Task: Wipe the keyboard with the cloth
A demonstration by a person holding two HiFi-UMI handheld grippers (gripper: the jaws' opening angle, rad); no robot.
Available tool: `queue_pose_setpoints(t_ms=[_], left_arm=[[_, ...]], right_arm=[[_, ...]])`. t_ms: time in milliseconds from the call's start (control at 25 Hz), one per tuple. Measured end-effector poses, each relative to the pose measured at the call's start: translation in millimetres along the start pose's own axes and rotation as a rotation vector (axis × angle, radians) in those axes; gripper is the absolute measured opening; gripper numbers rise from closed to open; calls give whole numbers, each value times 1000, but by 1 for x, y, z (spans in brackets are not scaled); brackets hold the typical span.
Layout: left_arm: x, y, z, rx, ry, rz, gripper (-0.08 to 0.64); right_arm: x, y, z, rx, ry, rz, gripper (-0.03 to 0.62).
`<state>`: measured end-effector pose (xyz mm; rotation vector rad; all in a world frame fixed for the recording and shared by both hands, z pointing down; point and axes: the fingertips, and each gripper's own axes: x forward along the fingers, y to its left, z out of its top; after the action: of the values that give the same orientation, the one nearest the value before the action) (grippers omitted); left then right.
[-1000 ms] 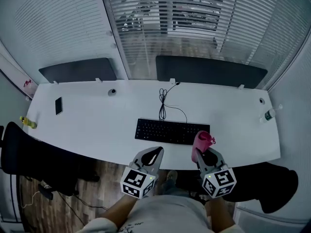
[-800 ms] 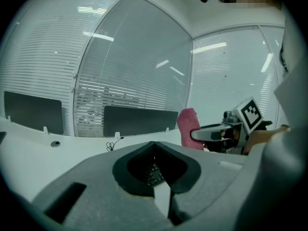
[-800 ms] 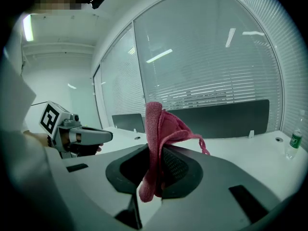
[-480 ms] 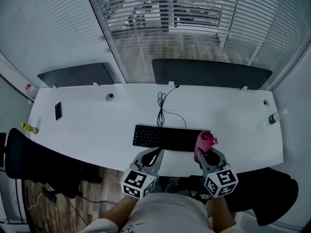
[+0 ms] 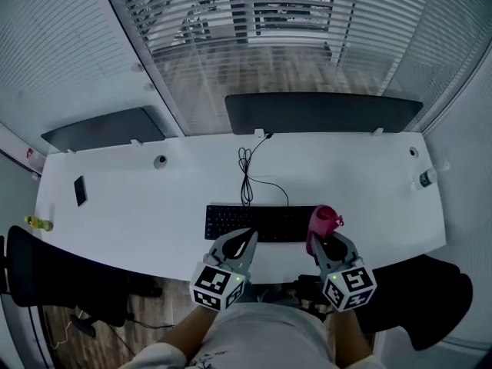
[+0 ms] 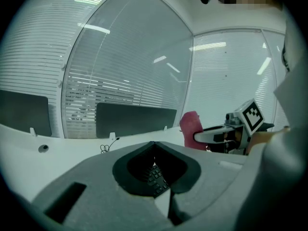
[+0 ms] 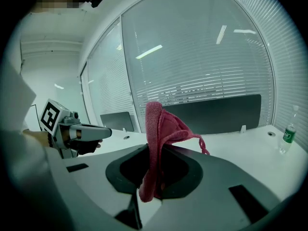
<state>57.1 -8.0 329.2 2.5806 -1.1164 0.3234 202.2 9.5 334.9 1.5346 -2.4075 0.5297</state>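
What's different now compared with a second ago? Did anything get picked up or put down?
Both grippers came forward over the desk: the left gripper now overlaps the keyboard at its near edge, the right gripper at its right end. Nothing was taken hold of or let go. The pink cloth stays clamped in the right gripper; the left stays shut, empty. Keyboard, cable and phone lie unmoved.

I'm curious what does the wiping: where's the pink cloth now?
The pink cloth is pinched in the right gripper, lower right of centre in the head view, by the black keyboard's right end.
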Motion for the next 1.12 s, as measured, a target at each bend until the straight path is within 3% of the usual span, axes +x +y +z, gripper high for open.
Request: queue_pose_setpoints(t_ms=[680, 1120], left_arm=[[41, 20, -14, -13, 57, -28, 11], [69, 21, -35, -25, 91, -50, 11]], right_arm=[[27, -49, -19, 28, 97, -78, 58], [45, -98, -58, 22, 219, -144, 60]])
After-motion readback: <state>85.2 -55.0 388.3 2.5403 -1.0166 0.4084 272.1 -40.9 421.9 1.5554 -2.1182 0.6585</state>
